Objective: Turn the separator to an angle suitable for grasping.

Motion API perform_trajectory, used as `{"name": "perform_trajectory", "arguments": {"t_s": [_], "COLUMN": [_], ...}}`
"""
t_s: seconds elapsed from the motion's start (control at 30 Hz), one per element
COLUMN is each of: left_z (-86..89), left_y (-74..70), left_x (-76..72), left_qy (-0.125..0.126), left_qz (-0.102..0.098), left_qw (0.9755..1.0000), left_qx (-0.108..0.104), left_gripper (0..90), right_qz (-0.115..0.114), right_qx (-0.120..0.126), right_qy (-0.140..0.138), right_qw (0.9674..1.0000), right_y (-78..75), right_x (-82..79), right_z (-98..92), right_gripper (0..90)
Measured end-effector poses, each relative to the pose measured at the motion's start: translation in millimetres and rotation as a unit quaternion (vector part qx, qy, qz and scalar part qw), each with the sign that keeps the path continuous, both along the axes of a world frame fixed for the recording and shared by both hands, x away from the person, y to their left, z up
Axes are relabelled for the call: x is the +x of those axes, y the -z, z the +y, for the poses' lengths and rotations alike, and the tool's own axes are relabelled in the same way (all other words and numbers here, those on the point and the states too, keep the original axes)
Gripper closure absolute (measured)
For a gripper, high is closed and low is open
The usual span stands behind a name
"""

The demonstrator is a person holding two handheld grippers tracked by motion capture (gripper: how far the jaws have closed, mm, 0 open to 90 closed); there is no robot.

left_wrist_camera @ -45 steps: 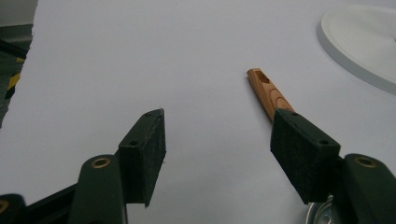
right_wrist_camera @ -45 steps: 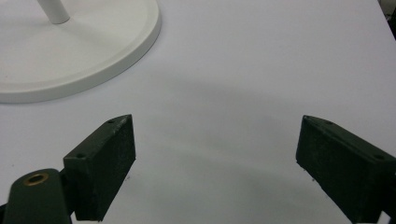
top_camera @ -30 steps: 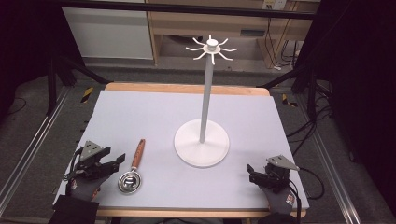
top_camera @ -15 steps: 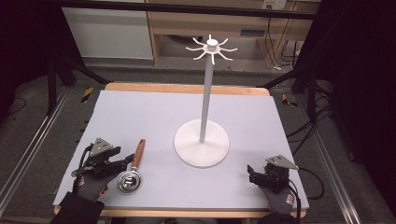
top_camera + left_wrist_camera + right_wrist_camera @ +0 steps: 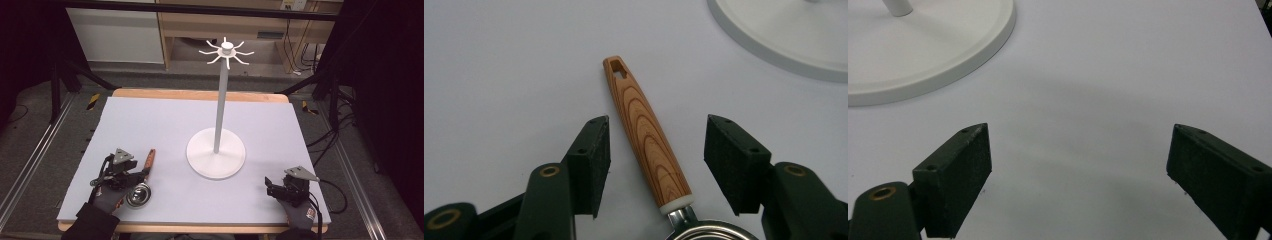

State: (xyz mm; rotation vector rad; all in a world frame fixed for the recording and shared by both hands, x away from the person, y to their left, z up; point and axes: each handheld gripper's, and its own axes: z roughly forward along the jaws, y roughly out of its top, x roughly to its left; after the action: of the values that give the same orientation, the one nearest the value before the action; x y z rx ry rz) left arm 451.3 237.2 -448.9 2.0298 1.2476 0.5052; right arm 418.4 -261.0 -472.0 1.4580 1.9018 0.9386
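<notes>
A small metal scoop with a wooden handle (image 5: 149,161) lies on the pale mat at the front left, its steel bowl (image 5: 138,194) toward the person. My left gripper (image 5: 136,176) sits low over it. In the left gripper view the handle (image 5: 644,130) lies between the two black pads (image 5: 591,165), with a gap on each side. The jaws have just been closing and touch nothing. My right gripper (image 5: 272,186) rests at the front right, its jaws (image 5: 1078,150) wide open over bare mat.
A white stand with a round base (image 5: 216,152), a tall pole (image 5: 220,100) and a ring of hooks (image 5: 226,51) on top rises mid-table, between both grippers. The mat (image 5: 150,125) covers a wood-edged table; dark floor and rails lie around it.
The left gripper has slid right and slightly down until its jaws straddle the scoop's handle, and the jaws have narrowed. The right gripper and the stand have not moved.
</notes>
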Motion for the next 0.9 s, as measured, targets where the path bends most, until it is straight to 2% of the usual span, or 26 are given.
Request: {"name": "perform_trajectory", "arguments": {"t_s": [0.03,0.23,0.4,0.53,0.63,0.67,0.83,0.9], "left_z": [-3.2,-7.4,-7.6,-8.2,-8.1,-7.3,-6.2,-7.2], "left_y": [4.1,12.6,15.9,15.6,16.1,17.4,16.6,15.7], "left_x": [1.6,4.6,6.8,7.3,7.8,8.7,9.3,8.7], "left_qy": [-0.002,-0.005,-0.009,-0.007,-0.008,-0.01,-0.009,-0.005], "left_qz": [0.007,0.026,0.036,0.044,0.049,0.058,0.064,0.066], "left_qw": [0.9999,0.9993,0.9989,0.9987,0.9984,0.9981,0.9979,0.9977], "left_qx": [0.01,0.026,0.03,0.025,0.026,0.021,0.009,0.014], "left_gripper": [45.4,51.1,55.2,60.5,59.6,59.0,60.3,61.5], "right_qz": [0.001,0.004,0.009,0.011,0.012,0.015,0.016,0.016], "right_qx": [0.0,0.0,-0.002,-0.004,-0.001,-0.003,-0.005,-0.007], "right_qy": [-0.003,-0.004,-0.005,-0.007,-0.008,-0.01,-0.009,-0.009], "right_qw": [1.0,1.0,0.9999,0.9999,0.9999,0.9998,0.9998,0.9998], "right_y": [0.1,0.6,1.2,2.0,2.1,2.2,2.5,2.6], "right_x": [0.1,0.7,0.6,1.6,1.8,2.2,2.5,2.5], "right_z": [0.8,0.7,1.8,1.7,2.1,2.0,3.4,3.3], "right_gripper": [11.1,11.1,11.1,11.1,11.1,11.1,11.1,11.1]}}
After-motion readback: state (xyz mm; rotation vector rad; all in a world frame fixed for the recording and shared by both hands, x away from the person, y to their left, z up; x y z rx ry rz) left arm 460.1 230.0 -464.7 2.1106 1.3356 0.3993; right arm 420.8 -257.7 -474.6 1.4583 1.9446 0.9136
